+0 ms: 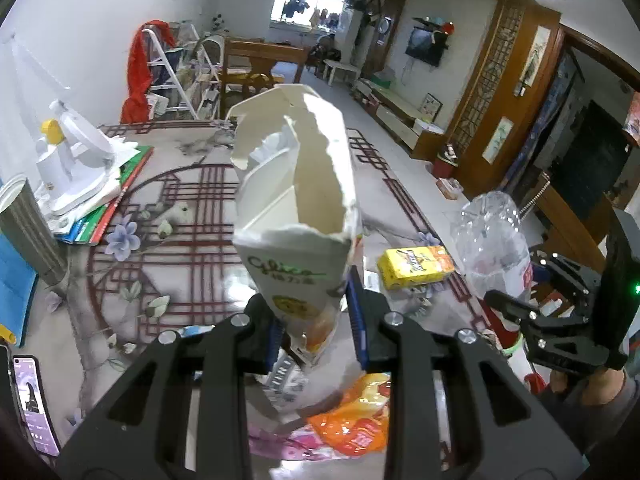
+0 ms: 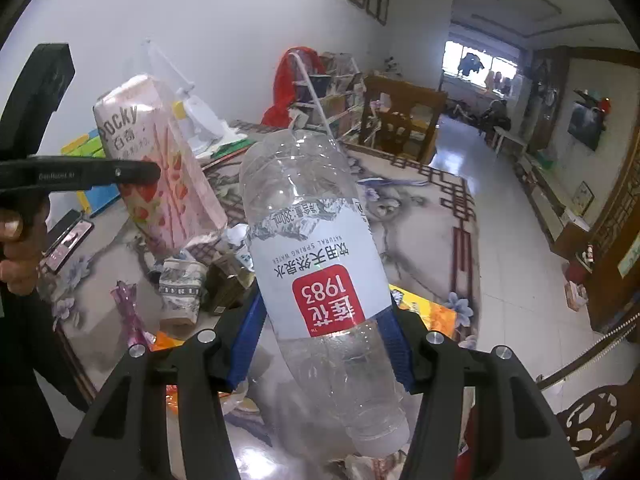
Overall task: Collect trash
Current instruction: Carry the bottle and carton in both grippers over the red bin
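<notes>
My left gripper [image 1: 316,316] is clamped on a torn-open Pocky box [image 1: 296,200], blue pads squeezing its lower end. The box stands up from the jaws toward 12 o'clock, ripped mouth on top, off the table. In the right wrist view the same box [image 2: 160,168] shows pink at 10 o'clock, with the left gripper's black finger across it.

My right gripper [image 2: 320,344] is clamped on a clear plastic water bottle [image 2: 316,248], pads on both sides just below the white label with the red 1983 square. The bottle is upside down: base toward 12, capless neck toward 5, near the lens. From the left wrist view that bottle [image 1: 496,240] sits at 3 o'clock in the right gripper's jaws.

Both items are held above the patterned table [image 1: 192,208]. Still lying on it:
- yellow carton [image 1: 416,266] at 3 o'clock of the box
- orange wrapper [image 1: 352,424] at 6, under my left jaws
- crumpled paper cup [image 2: 180,292] at 8 of the bottle
- purple wrapper [image 2: 130,312] further out at 8

Phone [image 1: 34,404] at 8 o'clock on the table edge, screen lit.
</notes>
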A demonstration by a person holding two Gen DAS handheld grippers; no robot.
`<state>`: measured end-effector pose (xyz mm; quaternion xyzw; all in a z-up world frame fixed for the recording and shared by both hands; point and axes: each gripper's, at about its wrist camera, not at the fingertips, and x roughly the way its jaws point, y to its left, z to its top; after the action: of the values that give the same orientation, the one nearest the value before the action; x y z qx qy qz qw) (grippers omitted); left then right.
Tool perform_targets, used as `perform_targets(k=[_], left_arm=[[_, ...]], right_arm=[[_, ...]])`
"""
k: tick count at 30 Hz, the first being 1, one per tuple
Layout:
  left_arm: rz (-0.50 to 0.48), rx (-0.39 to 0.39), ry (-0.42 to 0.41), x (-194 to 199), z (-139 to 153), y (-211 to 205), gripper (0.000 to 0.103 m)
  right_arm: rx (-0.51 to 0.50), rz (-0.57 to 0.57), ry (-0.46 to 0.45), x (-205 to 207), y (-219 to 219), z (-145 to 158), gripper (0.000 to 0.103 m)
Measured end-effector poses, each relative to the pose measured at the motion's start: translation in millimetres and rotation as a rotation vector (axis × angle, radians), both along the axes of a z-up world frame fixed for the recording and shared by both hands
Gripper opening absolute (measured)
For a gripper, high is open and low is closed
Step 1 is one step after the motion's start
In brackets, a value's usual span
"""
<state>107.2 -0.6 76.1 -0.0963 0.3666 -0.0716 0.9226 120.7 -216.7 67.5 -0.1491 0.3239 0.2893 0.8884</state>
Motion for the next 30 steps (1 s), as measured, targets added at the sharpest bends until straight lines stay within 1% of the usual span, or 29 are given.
perform_targets(k=[4,11,16,23,30], left_arm=[[-0.041,0.005,0.005,5.1,-0.7,-16.9,0.027],[-0.14,0.0,0.011,26.4,-4.4,-70.7,0.027],[-0.215,-0.013,0.016,46.3,-7.5,-113.3,0.027],[-0.342,-0.028,0.019,72.0,-9.4,-184.5,0.027],[-0.471,-0.043,0.044,89.0,-18.2,-257.0,0.027]], right_arm=[[0.017,-0.03,-0.014,1.1,-14.4,6.7,0.053],[0.049,-0.12,-0.043,10.5,-59.1,21.1,0.053],[0.067,-0.212,-0.06,15.2,-107.2,29.0,0.053],[0.105,-0.364,-0.058,21.1,-180.1,33.1,0.053],[0.157,-0.511,-0.038,22.3,-247.4,24.0,0.053]])
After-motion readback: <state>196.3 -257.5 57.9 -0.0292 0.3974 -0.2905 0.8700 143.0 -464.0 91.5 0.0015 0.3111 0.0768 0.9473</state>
